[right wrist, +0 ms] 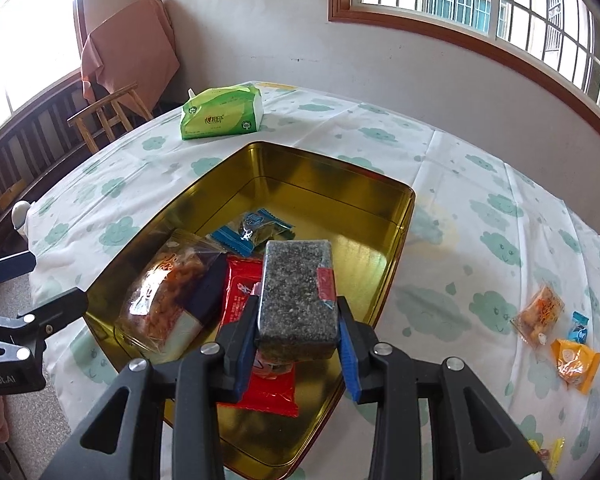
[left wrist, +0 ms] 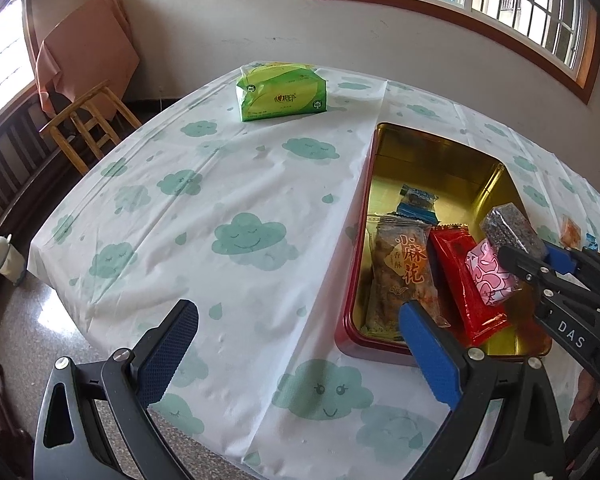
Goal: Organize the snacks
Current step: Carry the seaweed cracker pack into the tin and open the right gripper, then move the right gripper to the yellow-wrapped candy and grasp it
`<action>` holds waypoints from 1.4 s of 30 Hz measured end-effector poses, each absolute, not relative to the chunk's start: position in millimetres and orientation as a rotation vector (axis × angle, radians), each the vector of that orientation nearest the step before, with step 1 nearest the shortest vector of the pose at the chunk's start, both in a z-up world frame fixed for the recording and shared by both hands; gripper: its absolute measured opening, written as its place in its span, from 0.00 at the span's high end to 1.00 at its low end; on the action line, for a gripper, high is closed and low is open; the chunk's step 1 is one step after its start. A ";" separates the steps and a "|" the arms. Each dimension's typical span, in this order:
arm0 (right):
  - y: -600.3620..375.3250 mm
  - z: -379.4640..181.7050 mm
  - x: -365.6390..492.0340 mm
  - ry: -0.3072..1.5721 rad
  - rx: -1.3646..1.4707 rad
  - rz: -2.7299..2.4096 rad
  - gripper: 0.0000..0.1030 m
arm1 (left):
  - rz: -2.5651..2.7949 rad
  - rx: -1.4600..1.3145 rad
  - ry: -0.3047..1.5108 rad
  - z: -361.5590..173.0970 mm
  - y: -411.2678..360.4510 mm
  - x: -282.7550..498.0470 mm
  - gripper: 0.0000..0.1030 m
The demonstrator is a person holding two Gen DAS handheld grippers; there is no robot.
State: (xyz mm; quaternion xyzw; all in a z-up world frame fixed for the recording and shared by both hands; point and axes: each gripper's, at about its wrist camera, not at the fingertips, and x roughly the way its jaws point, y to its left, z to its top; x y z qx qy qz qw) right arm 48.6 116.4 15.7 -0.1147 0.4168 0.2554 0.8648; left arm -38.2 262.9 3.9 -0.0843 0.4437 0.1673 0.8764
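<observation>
While the right gripper (right wrist: pixel 298 332) is clamping the grey speckled snack bar (right wrist: pixel 298 296) low in the middle of the frame, right over the gold tin (right wrist: pixel 332 184), the left gripper (left wrist: pixel 300 344) is hanging wide apart and empty at the bottom of its own view. Best bet is probably lowering it onto bare tin floor past the red packet (right wrist: pixel 240 292) before letting go, so it's not sliding off the pile. Loose snacks (right wrist: pixel 540 316) are waiting at the right edge.

You have a white tablecloth (left wrist: pixel 236 184) printed with mint-green smiling clouds, and a tin (right wrist: pixel 332 184) gold inside, dark red outside. In it: red packet (right wrist: pixel 240 292), blue-edged wrapper (right wrist: pixel 256 228), pink-and-white swirled sweet (left wrist: pixel 488 276). Tissue pack (left wrist: pixel 280 94) green; speckled grey-black bar (right wrist: pixel 296 296).
</observation>
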 end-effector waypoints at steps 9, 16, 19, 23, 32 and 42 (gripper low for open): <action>104.7 22.2 48.1 0.848 -0.218 0.529 0.57 | 0.328 -0.161 0.928 6.5 249.7 -35.3 0.03; 89.1 31.1 42.3 0.832 -0.191 0.529 0.56 | 0.304 -0.144 0.914 13.3 237.4 -34.1 0.03; 74.9 35.4 38.3 0.822 -0.173 0.516 0.56 | 0.291 -0.135 0.911 15.5 231.3 -32.6 0.03; 41.9 36.6 34.9 0.825 -0.147 0.469 0.56 | 0.274 -0.121 0.909 17.5 221.9 -30.2 0.03; -65.5 22.3 32.8 0.876 -0.094 0.259 0.56 | 0.229 -0.095 0.906 20.1 198.6 -25.8 0.03; -145.9 -5.7 -0.9 0.969 -0.010 0.131 0.56 | 0.194 -0.072 0.914 18.4 179.9 -21.7 0.03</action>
